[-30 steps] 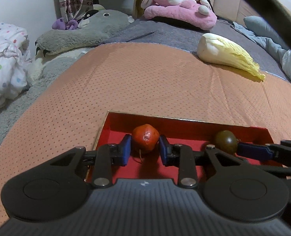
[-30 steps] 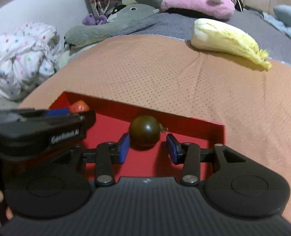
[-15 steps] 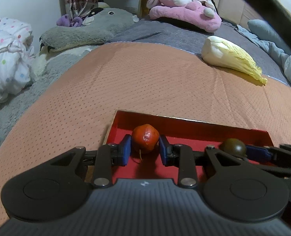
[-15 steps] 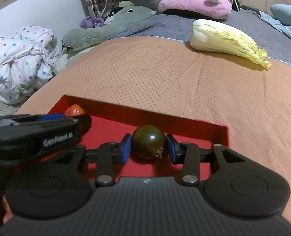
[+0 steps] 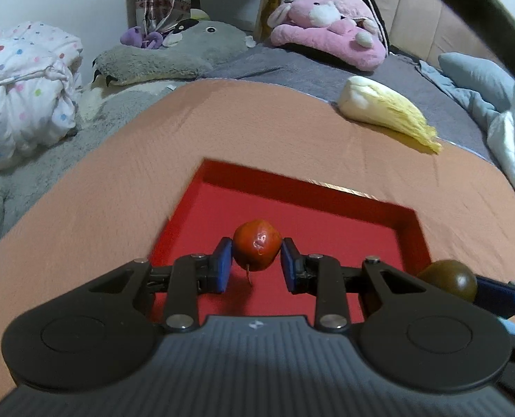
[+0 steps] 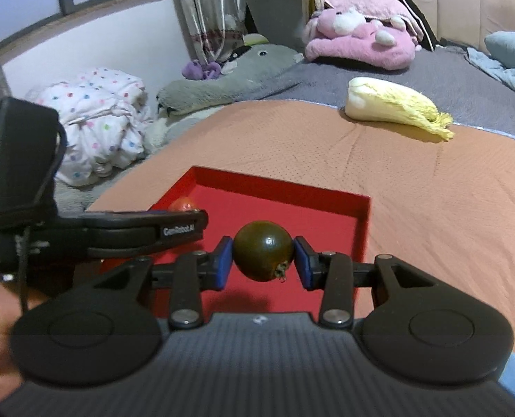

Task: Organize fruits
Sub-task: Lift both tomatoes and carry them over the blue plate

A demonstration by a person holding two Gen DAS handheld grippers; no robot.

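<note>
My left gripper [image 5: 256, 259] is shut on a red tomato [image 5: 256, 249] and holds it above the red tray [image 5: 292, 191]. My right gripper [image 6: 262, 259] is shut on a dark green-brown tomato [image 6: 262, 254], also lifted above the tray [image 6: 281, 187]. The dark tomato also shows at the right of the left wrist view [image 5: 448, 279]. The red tomato peeks out behind the left gripper's body in the right wrist view [image 6: 184, 204]. No other fruit shows in the tray.
The tray lies on an orange cloth [image 5: 257, 132] on a bed. A napa cabbage [image 5: 382, 113] lies at the cloth's far right edge. Plush toys [image 5: 327, 43], a grey plush [image 5: 167, 59] and a dotted blanket [image 5: 24, 87] lie beyond.
Both grippers have risen with their tomatoes, lifting them off the tray floor. The right gripper closed on the dark tomato about a second ago.
</note>
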